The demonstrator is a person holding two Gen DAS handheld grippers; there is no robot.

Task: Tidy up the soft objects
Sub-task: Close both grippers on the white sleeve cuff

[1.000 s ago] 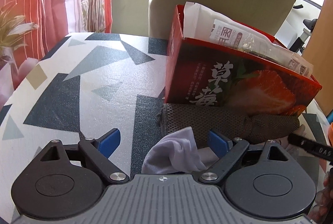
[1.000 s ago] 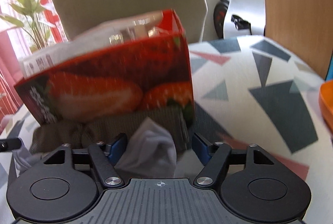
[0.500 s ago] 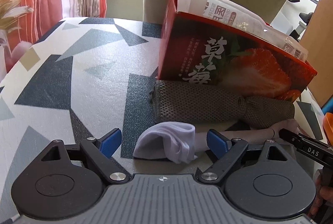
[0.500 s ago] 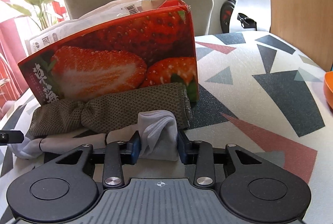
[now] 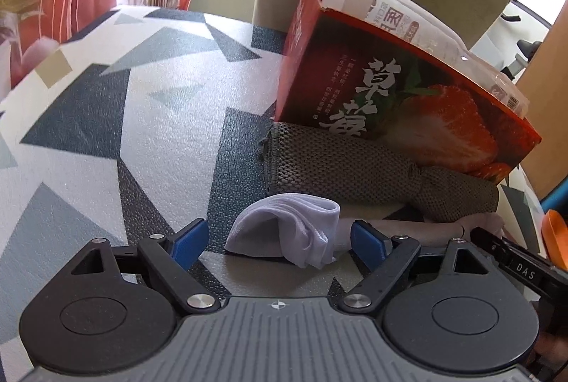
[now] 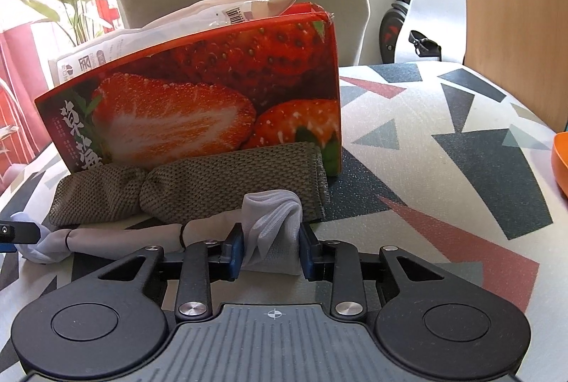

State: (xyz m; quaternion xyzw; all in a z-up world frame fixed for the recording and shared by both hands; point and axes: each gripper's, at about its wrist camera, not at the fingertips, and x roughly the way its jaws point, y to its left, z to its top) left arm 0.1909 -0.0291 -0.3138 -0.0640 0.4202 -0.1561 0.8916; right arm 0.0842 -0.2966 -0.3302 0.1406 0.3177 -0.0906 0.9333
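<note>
1. The right gripper (image 6: pixel 271 252) has just been closing its jaws and now pinches one end of the white cloth (image 6: pixel 271 233), probably to lift it.
2. The left gripper (image 5: pixel 278 240) has its jaws wide open, straddling the other bunched end of that cloth without touching it, perhaps ready to take hold.
3. The cloth lies stretched along the counter (image 5: pixel 159 133), just in front of a rolled grey towel (image 5: pixel 337 165).
4. The towel rests against a strawberry box (image 6: pixel 213 105) that holds plastic packets (image 5: pixel 408 20).
</note>
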